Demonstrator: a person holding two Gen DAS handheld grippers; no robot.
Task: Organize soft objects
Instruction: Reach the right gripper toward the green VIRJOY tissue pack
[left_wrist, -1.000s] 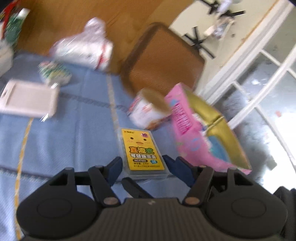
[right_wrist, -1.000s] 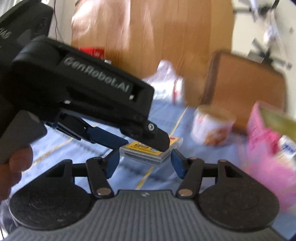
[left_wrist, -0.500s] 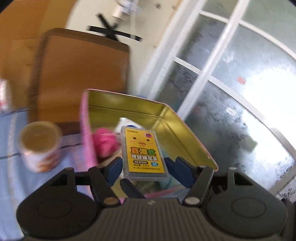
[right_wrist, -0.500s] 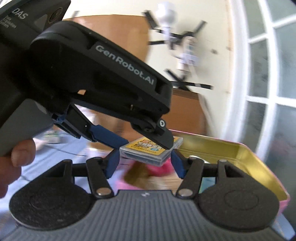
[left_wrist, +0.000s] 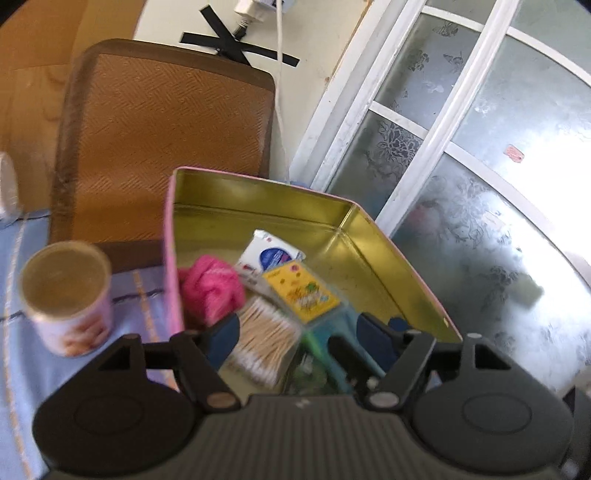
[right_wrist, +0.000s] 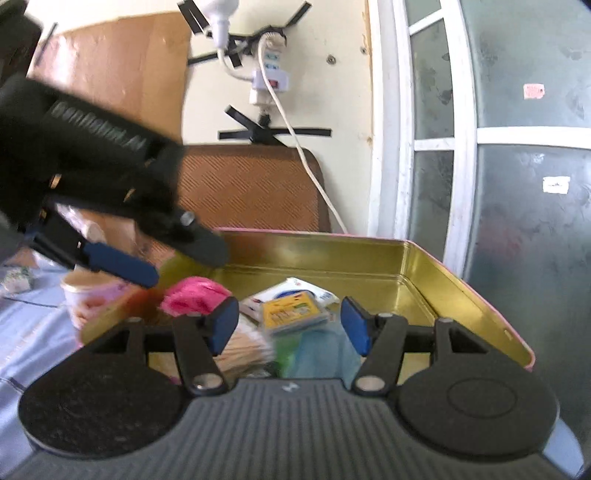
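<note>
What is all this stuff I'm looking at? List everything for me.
Tin box: one, pink outside, gold inside, open on the blue cloth.
Yellow packet: one, in the box, atop other things.
Pink ball: one, fluffy, at the box's left wall.
White packet: one, blue mark, behind the yellow packet.
Cotton swabs: one bundle, pale, near end of the box.
Cup: one, pinkish, left of the box.
Blue cloth: one, under everything.
Brown mat: one, behind the box.
Window: white frame, frosted glass, right.
Power strip: white, on the wall.
Left tongs: black, blue pads, opening, nothing gripped.
Right tongs: same, open, empty.
</note>
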